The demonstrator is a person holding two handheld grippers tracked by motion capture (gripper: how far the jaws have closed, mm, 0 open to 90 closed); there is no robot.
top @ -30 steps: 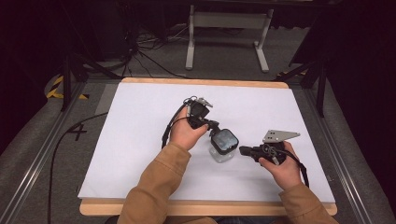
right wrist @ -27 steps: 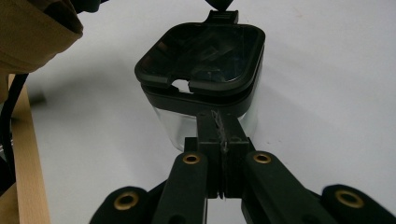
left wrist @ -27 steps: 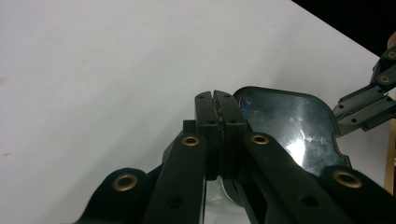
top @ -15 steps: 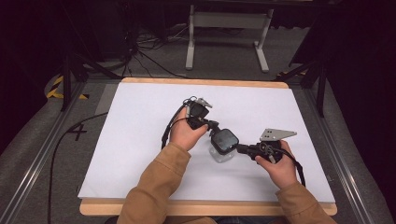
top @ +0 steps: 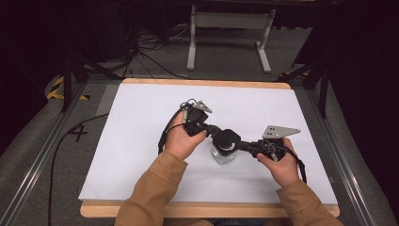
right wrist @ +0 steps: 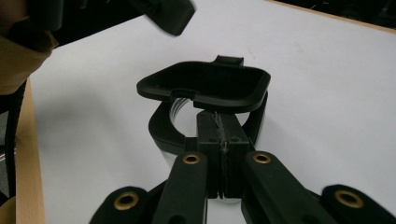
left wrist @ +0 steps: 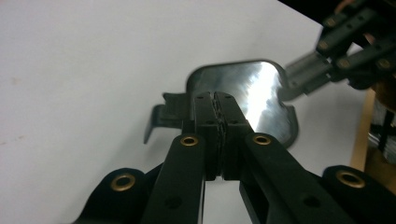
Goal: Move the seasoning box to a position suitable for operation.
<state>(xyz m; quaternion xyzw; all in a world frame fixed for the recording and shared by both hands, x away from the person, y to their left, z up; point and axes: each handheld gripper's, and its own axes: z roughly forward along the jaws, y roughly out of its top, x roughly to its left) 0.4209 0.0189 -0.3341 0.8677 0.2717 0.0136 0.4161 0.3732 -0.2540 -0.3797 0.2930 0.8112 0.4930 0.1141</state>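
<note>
A small clear container (top: pixel 222 155) with a black rim and a black hinged lid (top: pixel 226 138) stands mid-table. My left gripper (top: pixel 215 133) comes in from the left and is shut on the lid's near edge (left wrist: pixel 261 93). Its jaw tips (left wrist: pixel 216 99) overlap the glossy lid. My right gripper (top: pixel 241 145) reaches in from the right, its jaws (right wrist: pixel 219 119) shut on the container's black rim (right wrist: pixel 161 128) just under the raised lid (right wrist: pixel 205 84). In the left gripper view the right gripper (left wrist: pixel 303 77) touches the lid's far side.
The white table sheet (top: pixel 141 141) lies bare around the container. A wooden edge (top: pixel 197 209) runs along the near side. Past the far edge are a grey stand (top: pixel 228 21) and floor cables (top: pixel 141 52).
My right gripper has moved left from beside the container until its jaws meet the container under the lid. The left gripper has stayed on the lid.
</note>
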